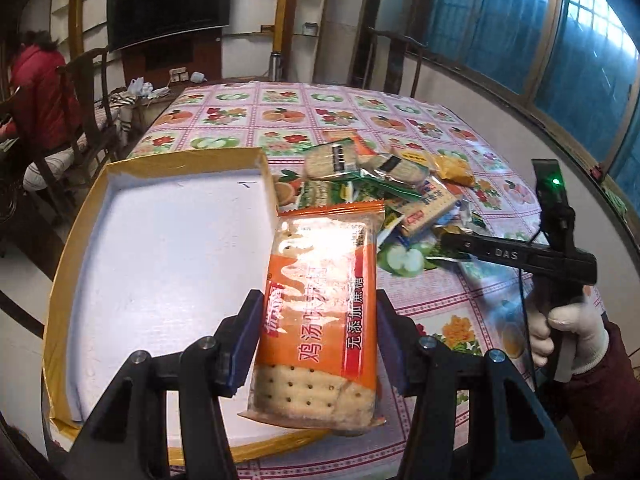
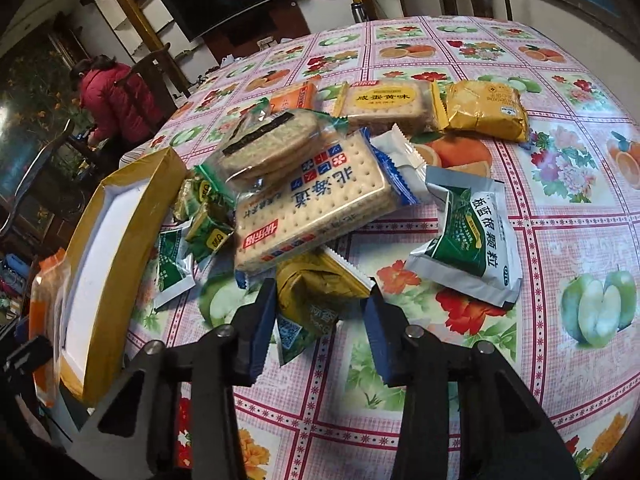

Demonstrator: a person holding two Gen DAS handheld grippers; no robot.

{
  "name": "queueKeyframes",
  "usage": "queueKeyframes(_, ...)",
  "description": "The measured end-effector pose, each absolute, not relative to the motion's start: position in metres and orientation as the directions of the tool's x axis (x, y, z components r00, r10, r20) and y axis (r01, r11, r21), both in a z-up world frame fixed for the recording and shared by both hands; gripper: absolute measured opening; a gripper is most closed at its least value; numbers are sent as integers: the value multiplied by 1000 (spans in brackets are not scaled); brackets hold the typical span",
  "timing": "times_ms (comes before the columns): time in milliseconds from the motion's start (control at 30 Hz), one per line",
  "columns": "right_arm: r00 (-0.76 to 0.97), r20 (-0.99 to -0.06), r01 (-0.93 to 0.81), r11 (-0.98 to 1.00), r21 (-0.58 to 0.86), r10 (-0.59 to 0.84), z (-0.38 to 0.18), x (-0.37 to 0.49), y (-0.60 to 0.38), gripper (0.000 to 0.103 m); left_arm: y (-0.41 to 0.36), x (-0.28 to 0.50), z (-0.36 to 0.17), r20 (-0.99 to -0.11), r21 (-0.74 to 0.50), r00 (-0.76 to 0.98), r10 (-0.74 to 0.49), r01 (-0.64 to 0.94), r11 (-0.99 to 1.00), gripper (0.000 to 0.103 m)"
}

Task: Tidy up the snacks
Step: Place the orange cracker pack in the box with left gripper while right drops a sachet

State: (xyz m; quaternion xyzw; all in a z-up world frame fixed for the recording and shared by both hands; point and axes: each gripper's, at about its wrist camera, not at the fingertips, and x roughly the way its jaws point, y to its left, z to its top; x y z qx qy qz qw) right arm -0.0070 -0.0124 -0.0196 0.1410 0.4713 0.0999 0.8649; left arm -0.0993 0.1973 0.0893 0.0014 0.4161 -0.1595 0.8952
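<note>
**Holding a cracker packet beside the tray while the other tongs straddle the snack pile**

Pinching an orange plastic packet of square crackers [image 1: 320, 320] by its long edges, the left gripper [image 1: 318, 344] holds it lengthwise above the near right part of a shallow gold-rimmed cardboard tray with a white floor [image 1: 160, 264]. The tray lies at the left edge of a table covered with a pink fruit-and-flower patterned cloth [image 2: 560, 208].

The right gripper [image 2: 320, 336] has its blue-padded fingers [image 2: 258, 332] spread to either side of a small olive-gold foil sachet [image 2: 316, 292] at the near edge of the snack pile; whether the pads touch the sachet cannot be told from this view. Behind the sachet lies a large blue-and-white packet of crackers [image 2: 316, 208], with a clear green-edged packet of round seaweed crackers [image 2: 272, 144] resting on its far end. A grey-and-green granule pouch [image 2: 468, 244] lies apart to the right, and a yellow-labelled cracker packet [image 2: 386, 104] and a crumpled golden foil packet [image 2: 486, 112] lie farther back.

In the left wrist view, a white-gloved right hand [image 1: 568, 332] grips the black handle of the right tool.
</note>
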Motion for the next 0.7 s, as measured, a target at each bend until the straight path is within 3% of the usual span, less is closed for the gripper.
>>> queueKeyframes(200,558,-748,-94,923,372,358,7,-33,-9,39,228,-89,85,-746,-142,618,-249,217,966,54)
queueKeyframes(400,553,-681,-254,876,409,479,52,-36,37,39,253,-71,79,-755,-142,623,-203,147,979,54)
queueKeyframes(700,420,-699,-449,802,394,579,52,-1,161,39,299,-34,63,-780,-147,613,-125,14,989,54)
